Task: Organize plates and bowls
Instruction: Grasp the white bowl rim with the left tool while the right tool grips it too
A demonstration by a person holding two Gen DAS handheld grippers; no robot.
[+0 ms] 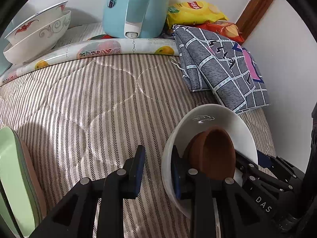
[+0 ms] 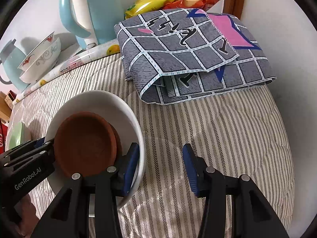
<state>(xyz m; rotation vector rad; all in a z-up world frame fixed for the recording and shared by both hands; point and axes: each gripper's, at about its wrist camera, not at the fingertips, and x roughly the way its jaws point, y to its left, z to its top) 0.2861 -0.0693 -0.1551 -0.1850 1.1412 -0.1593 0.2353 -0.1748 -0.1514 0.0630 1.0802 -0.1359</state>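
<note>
Both grippers, left gripper (image 1: pixel 156 170) and right gripper (image 2: pixel 160 168), gape wide straddling white bowl (image 2: pixel 126 107) rim; uneven squeeze tips brown saucer (image 2: pixel 85 138) out.

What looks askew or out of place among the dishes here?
The brown dishes sit tilted inside the white bowl, leaning on its wall rather than nested flat. At the back, the red-patterned bowl also rests crooked in the scroll-patterned bowl. Nothing looks spilled or broken.

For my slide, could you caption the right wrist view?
Open right gripper beside a white bowl holding a brown dish.
</note>
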